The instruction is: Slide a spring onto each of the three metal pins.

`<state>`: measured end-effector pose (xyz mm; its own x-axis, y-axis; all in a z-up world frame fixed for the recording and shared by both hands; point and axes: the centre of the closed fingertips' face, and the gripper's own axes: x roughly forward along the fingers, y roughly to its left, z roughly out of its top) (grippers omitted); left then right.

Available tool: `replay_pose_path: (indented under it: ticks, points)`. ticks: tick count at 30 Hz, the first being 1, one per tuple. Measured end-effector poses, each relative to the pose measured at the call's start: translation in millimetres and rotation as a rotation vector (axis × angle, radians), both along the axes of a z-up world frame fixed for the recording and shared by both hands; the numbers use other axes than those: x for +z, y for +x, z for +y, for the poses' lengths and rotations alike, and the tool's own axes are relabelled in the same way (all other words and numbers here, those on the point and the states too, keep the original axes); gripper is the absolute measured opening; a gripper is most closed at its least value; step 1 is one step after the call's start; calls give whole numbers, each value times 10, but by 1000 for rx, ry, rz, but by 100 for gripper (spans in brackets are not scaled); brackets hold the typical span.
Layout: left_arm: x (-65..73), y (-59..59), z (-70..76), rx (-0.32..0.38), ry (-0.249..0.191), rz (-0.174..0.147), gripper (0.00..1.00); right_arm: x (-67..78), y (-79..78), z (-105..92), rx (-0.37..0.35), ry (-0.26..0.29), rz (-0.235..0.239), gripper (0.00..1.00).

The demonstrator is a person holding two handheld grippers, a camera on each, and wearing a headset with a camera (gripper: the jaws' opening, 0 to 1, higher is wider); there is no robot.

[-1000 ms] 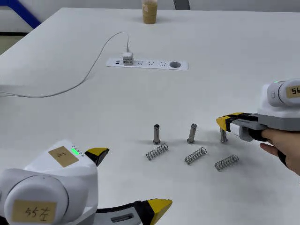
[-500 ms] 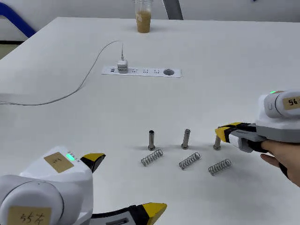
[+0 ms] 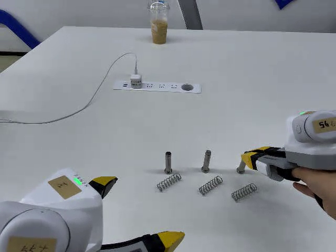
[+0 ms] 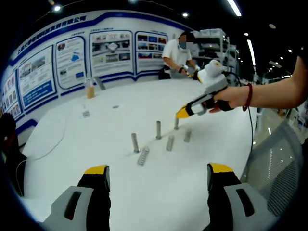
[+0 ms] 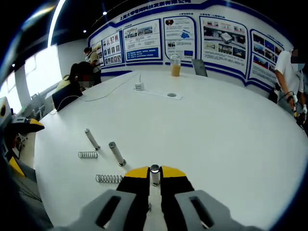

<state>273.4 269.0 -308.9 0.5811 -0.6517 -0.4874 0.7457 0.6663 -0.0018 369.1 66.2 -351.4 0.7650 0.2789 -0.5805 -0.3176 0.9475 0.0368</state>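
**Gripping the right pin, three springs loose on the table**

Far left, bottom of the head view: left gripper point(image 3: 139, 210) sits low over the near edge, jaws spread wide with nothing between them. Its own view agrees, with both yellow tips far apart above bare white top.

Table point(image 3: 252, 79): large, white, matte, rounded edge. At back left a white cable point(image 3: 100, 89) runs to a charger point(image 3: 136, 80) plugged into the left end of a flat power strip point(image 3: 156, 86). Behind that, near the far edge, stands a clear cup point(image 3: 158, 23) of brownish drink.

Work area, centre to right, one row: left pin point(image 3: 168, 161), middle pin point(image 3: 206, 160), right pin point(image 3: 241, 168), all standing on their bases. On the near side of each pin a spring lies flat on the table: left spring point(image 3: 169, 181), middle spring point(image 3: 210, 185), right spring point(image 3: 244, 191). Each lies on a diagonal just beside its pin's foot.

Right: right gripper point(image 3: 248, 157), held in a hand point(image 3: 315, 184), points left from the right edge. Its jaws are narrow and closed on the top of the right pin. The right gripper view shows the pin head pinched between the two yellow tips.

Room: a wall of blue-trimmed display boards point(image 5: 192, 33) curves behind the table, with ceiling lights point(image 4: 236, 7) overhead. A person point(image 4: 175, 53) in a white top stands at the far side. A mesh chair point(image 4: 284, 178) sits at the right of the left gripper view.
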Motion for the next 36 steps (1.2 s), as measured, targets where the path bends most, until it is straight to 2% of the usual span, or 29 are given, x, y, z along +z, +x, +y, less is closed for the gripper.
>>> replay_pose_path:
  ticks: [10, 17, 22, 36]
  points:
    - [5, 12, 11, 5, 1, -1, 84, -2, 4, -5, -22, 26, 20, 9]
    - [1, 10, 15, 5, 4, 1, 84, -13, 20, -24, -29, 20, 23, 10]
    - [-6, 10, 24, 5, 8, 2, 83, -8, 11, -50, -37, 29, 23, 18]
    - [-19, 105, 66, 20, 19, -1, 79, 197, -185, -17, -10, 77, -21, 32]
